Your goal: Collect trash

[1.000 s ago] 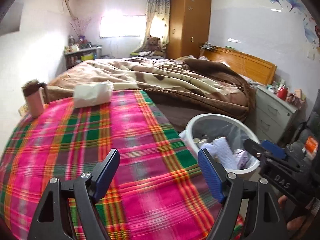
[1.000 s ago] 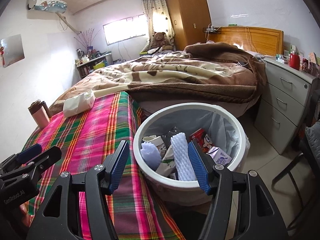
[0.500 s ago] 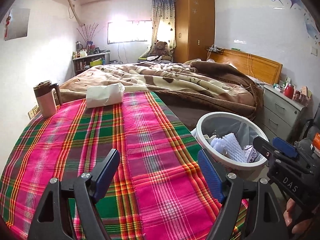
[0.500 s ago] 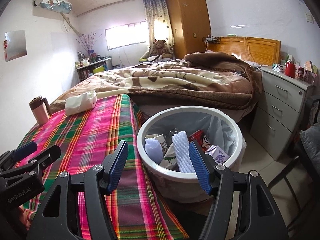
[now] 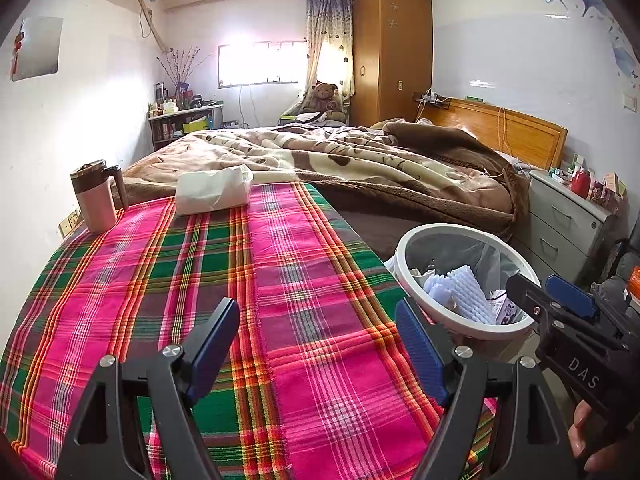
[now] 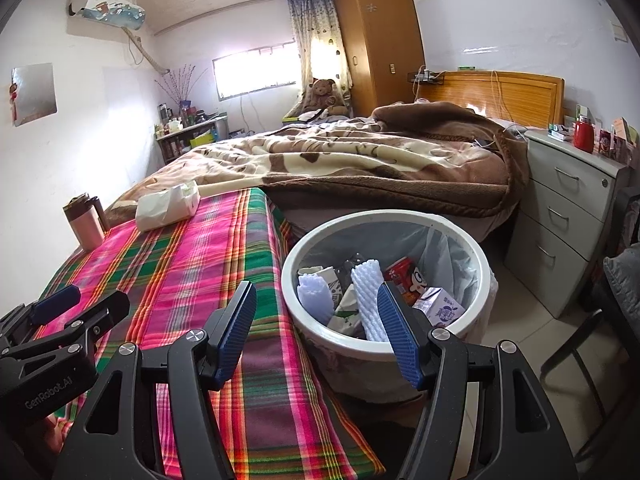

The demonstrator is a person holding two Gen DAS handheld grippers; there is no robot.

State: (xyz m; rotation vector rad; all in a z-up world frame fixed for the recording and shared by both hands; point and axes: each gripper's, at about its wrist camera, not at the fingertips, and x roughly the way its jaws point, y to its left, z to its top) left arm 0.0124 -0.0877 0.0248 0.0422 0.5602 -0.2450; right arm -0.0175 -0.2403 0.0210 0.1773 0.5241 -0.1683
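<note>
1. The left gripper [image 5: 318,354] hovers over the plaid tablecloth [image 5: 180,280], jaws apart, nothing between them.
2. The right gripper [image 6: 316,334] is likewise spread and empty, above the table's edge.
3. The trash bin [image 6: 486,272] stands just ahead of its right finger, holding white foam netting [image 6: 366,296] and cartons.
4. A tissue pack [image 5: 212,190] lies far ahead of the left gripper.

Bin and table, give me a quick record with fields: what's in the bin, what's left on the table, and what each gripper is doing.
bin: white, lined, beside the table, on the floor
bin contents: foam nets, red can, purple carton, paper scraps
table: plaid cloth
on table: mug, tissue pack, both at far end
left gripper: open, empty, over the cloth
right gripper: open, empty, near the bin rim
</note>
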